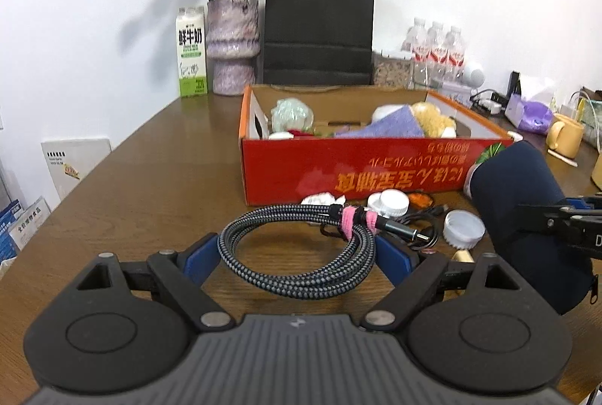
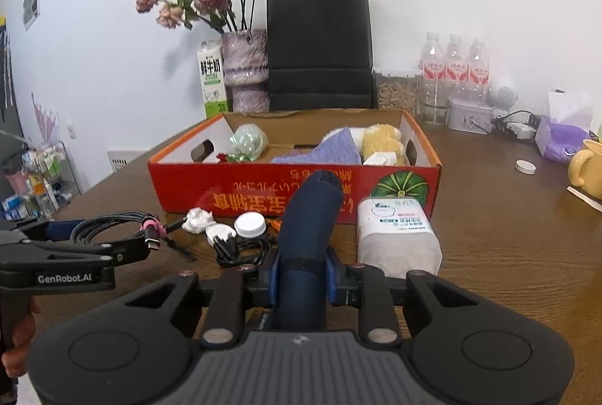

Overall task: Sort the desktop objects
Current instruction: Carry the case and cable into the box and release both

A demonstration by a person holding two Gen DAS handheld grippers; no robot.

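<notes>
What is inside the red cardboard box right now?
The red box holds a purple knitted cloth, a yellow plush, a greenish wrapped bundle and something red. Its floor beneath them is hidden.

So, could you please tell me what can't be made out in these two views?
- Left wrist view: the coiled cable spans the left hand-held gripper; whether its pads press the coil is hidden behind it.
- Left wrist view: the navy pouch hides the wet wipes pack.
- Both views: the red box wall hides its floor.
- Right wrist view: the pouch's near end sits behind the right hand-held gripper.
</notes>
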